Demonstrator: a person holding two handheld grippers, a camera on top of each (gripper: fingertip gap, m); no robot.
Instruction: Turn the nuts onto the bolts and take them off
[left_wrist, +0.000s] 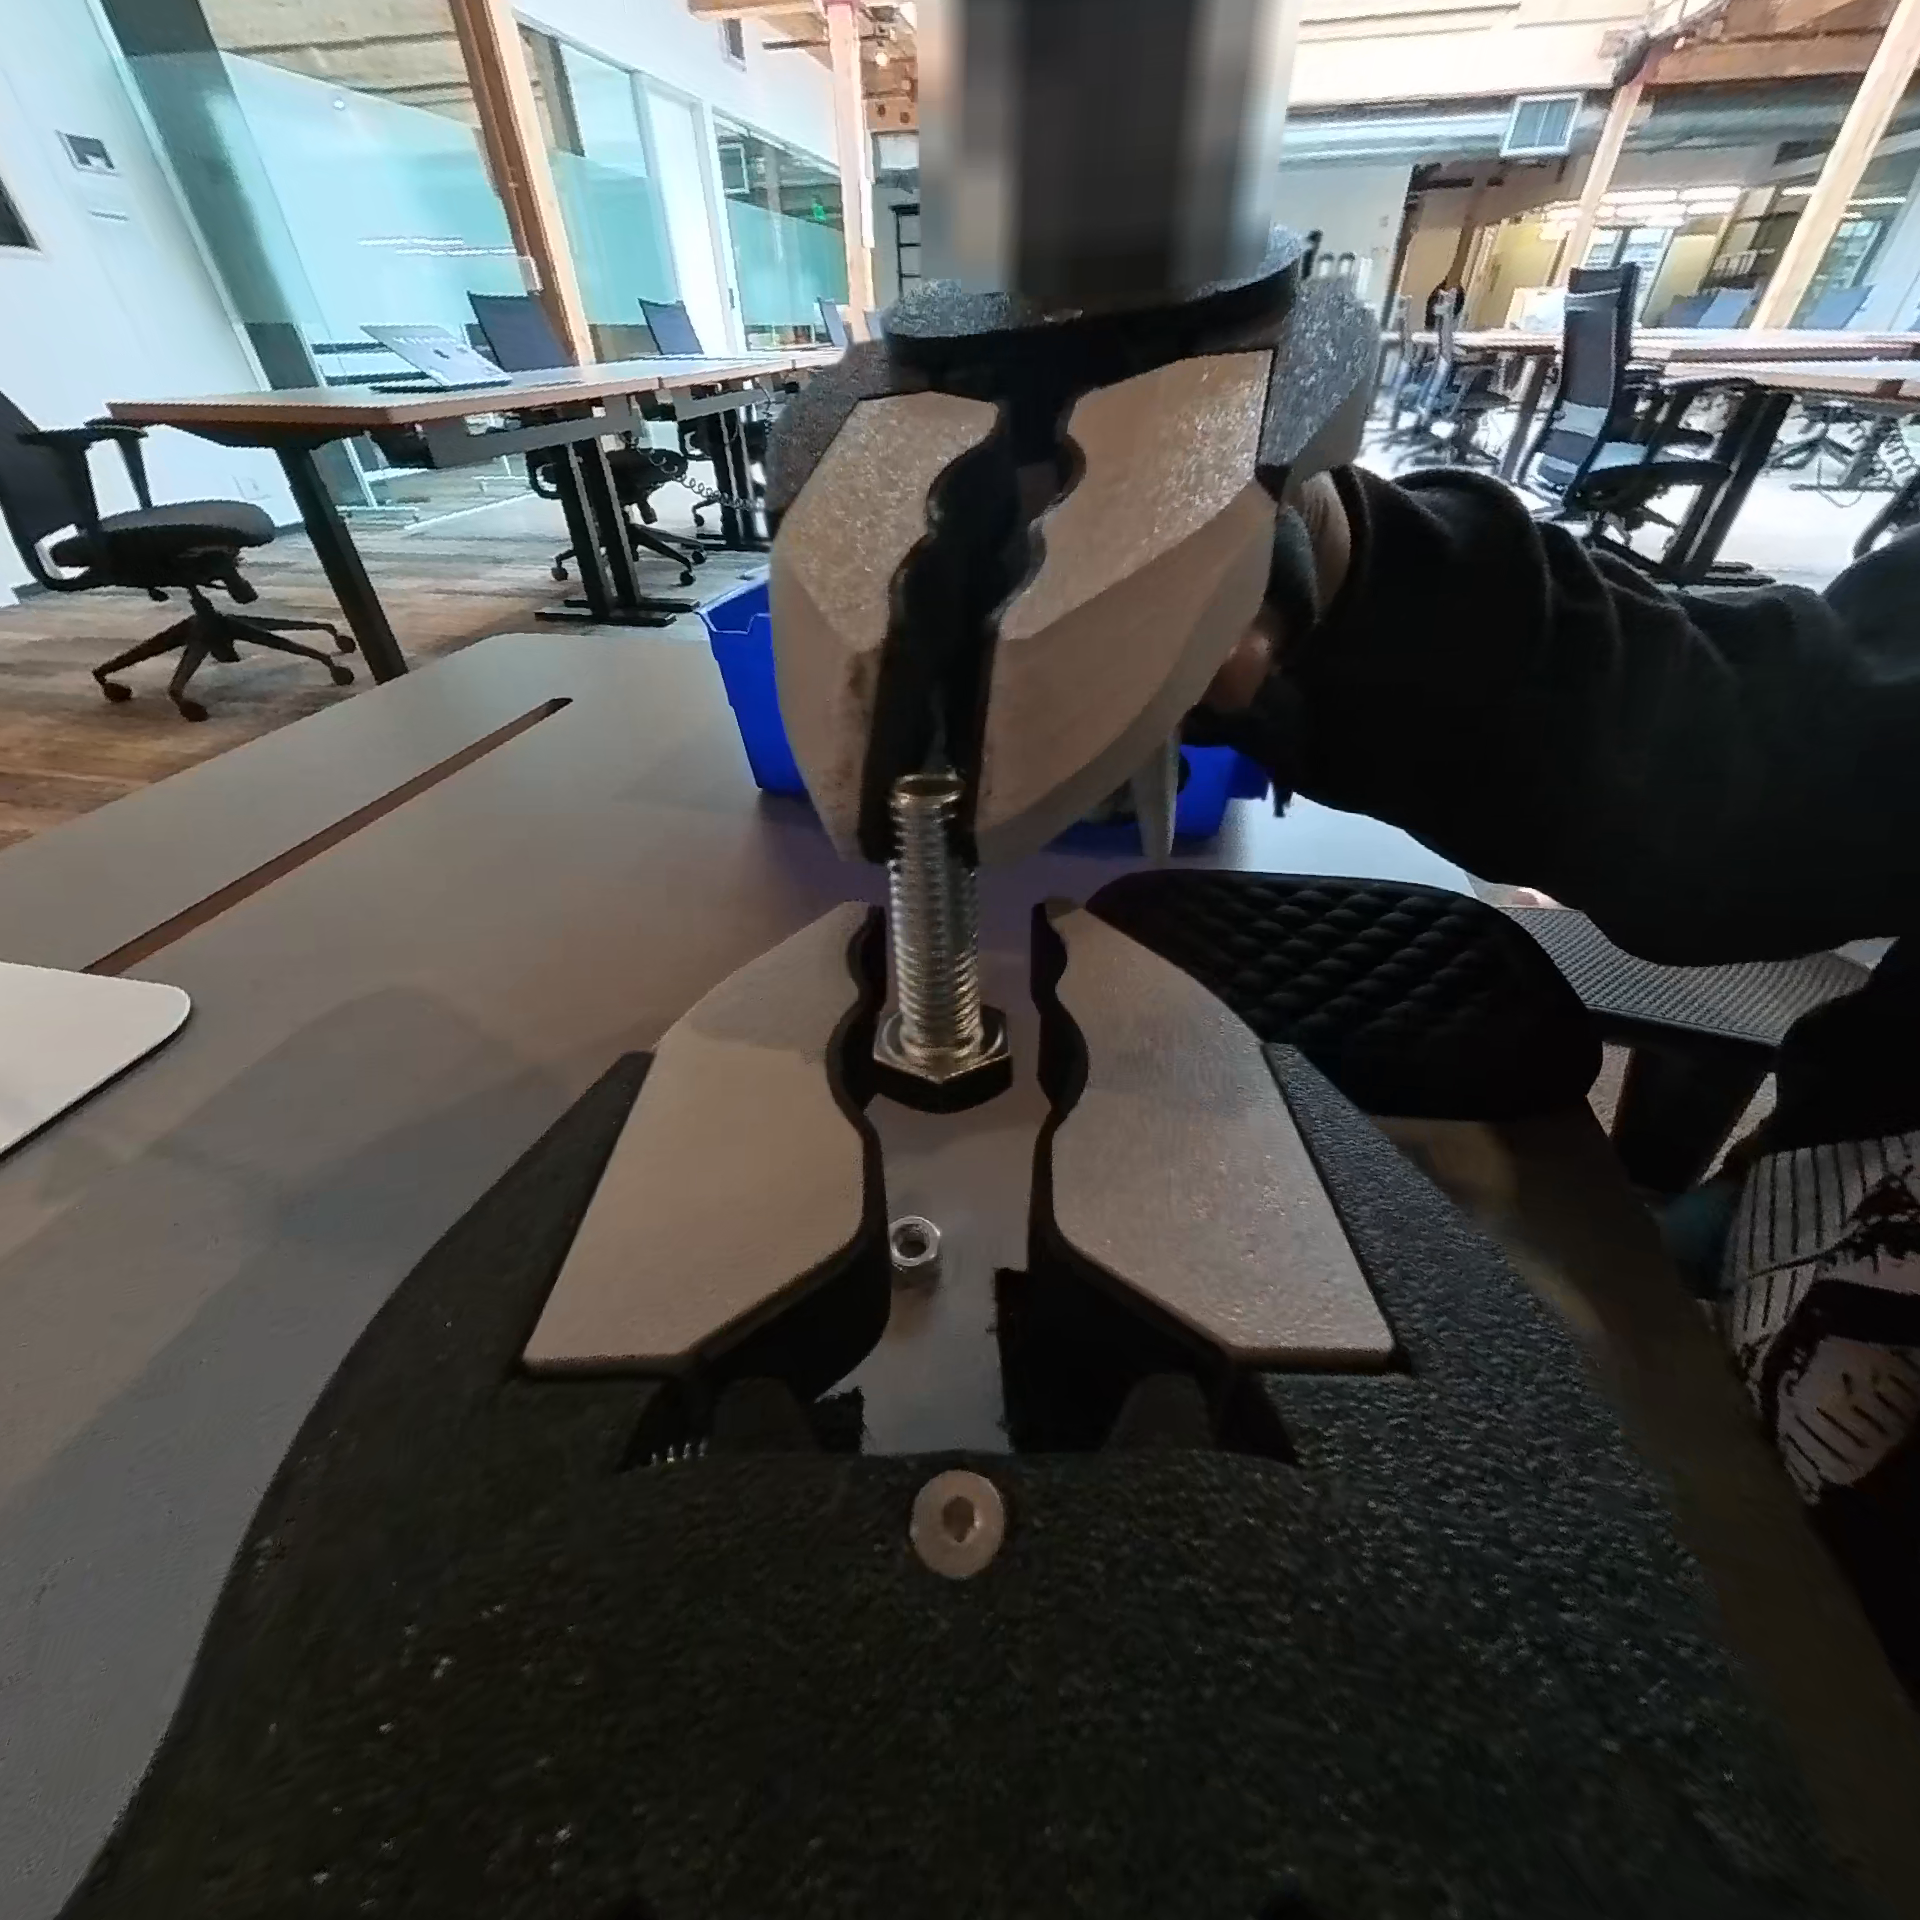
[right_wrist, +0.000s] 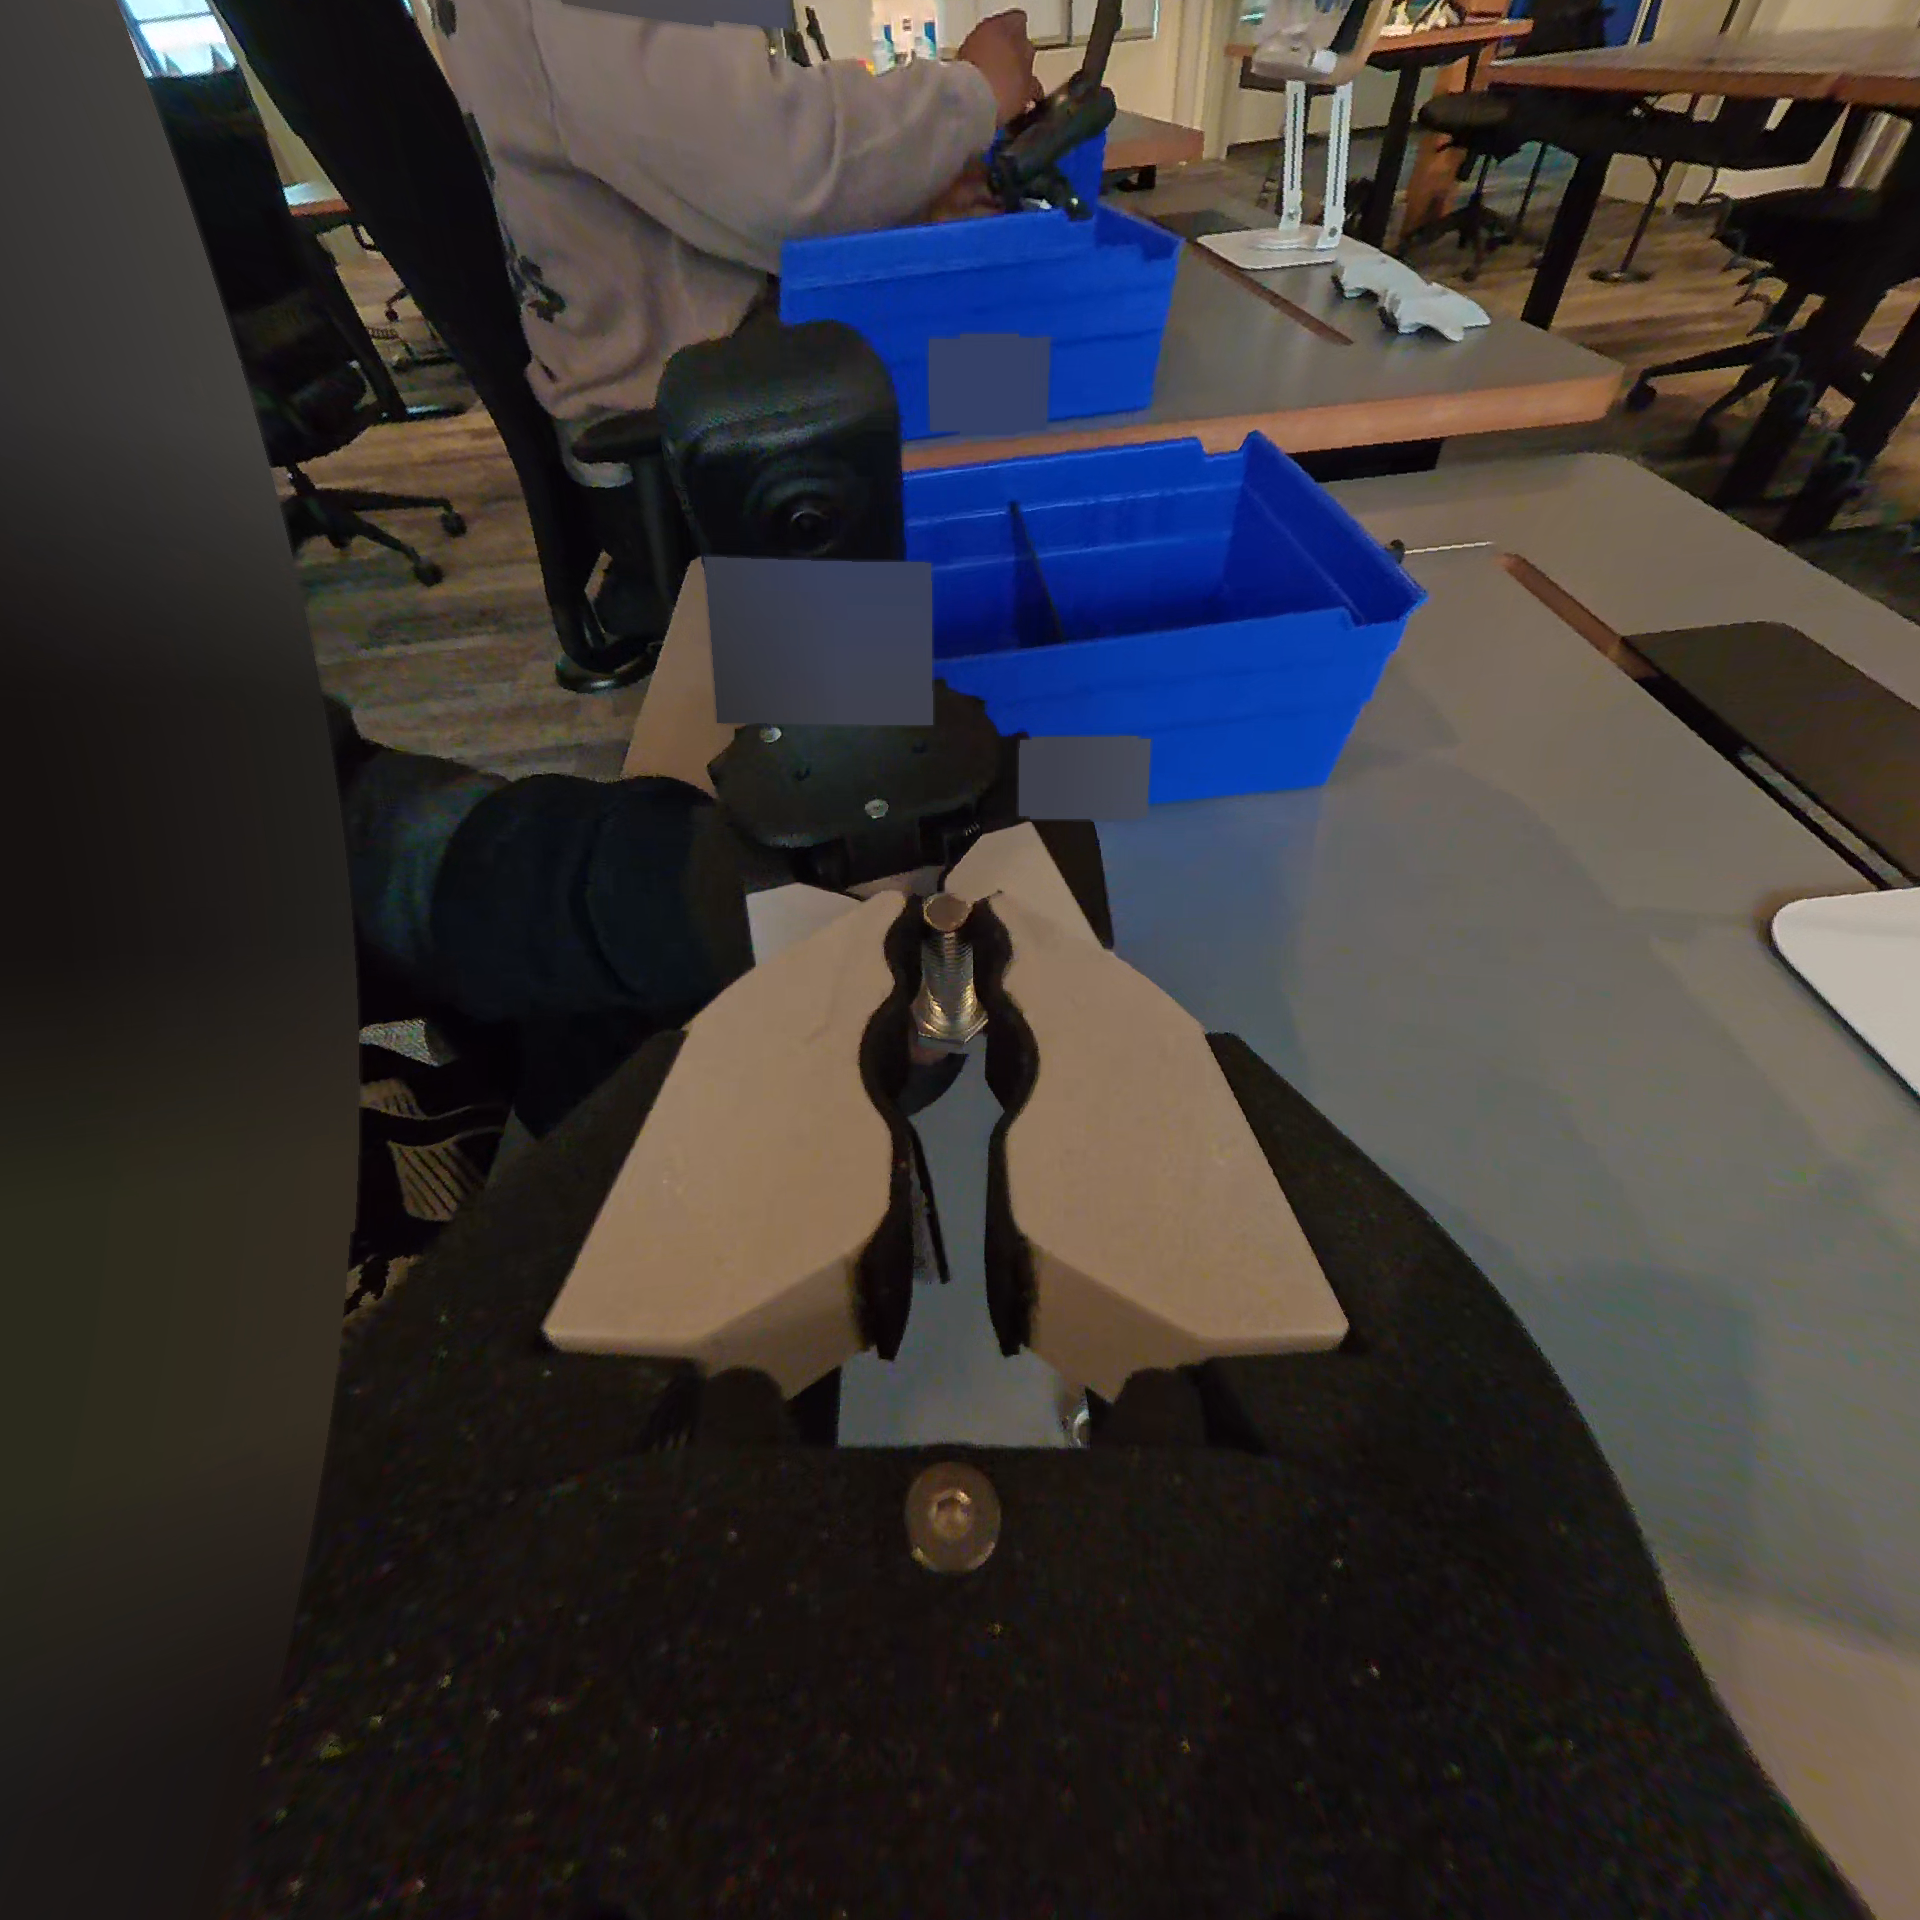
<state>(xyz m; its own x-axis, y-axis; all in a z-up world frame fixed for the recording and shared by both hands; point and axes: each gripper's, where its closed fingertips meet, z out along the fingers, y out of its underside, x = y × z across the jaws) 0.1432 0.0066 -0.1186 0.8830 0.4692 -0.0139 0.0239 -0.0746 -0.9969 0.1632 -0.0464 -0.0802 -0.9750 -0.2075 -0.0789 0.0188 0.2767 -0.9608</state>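
Note:
A silver threaded bolt (left_wrist: 935, 935) stands upright on the grey table (left_wrist: 416, 1039), hex end down. My left gripper (left_wrist: 951, 925) is shut on the hex end, its pads on both sides. My right gripper (left_wrist: 925, 842) comes down from above and is shut on the top of the thread. In the right wrist view the bolt (right_wrist: 948, 977) sits between my right gripper's (right_wrist: 948, 904) fingertips, with the left gripper's body (right_wrist: 852, 779) just behind. A small loose nut (left_wrist: 912, 1242) lies on the table between the left fingers, nearer the camera than the bolt.
A blue divided bin (right_wrist: 1195, 707) stands on the table (right_wrist: 1455, 1039) just behind the bolt. A white flat object (right_wrist: 1849, 977) and a black pad (right_wrist: 1787, 707) lie to the right. A dark sleeve (left_wrist: 1558, 675) holds the right gripper. Another person works at a second blue bin (right_wrist: 977, 291). One gripper's finger ends stand about 6 centimetres off the other's.

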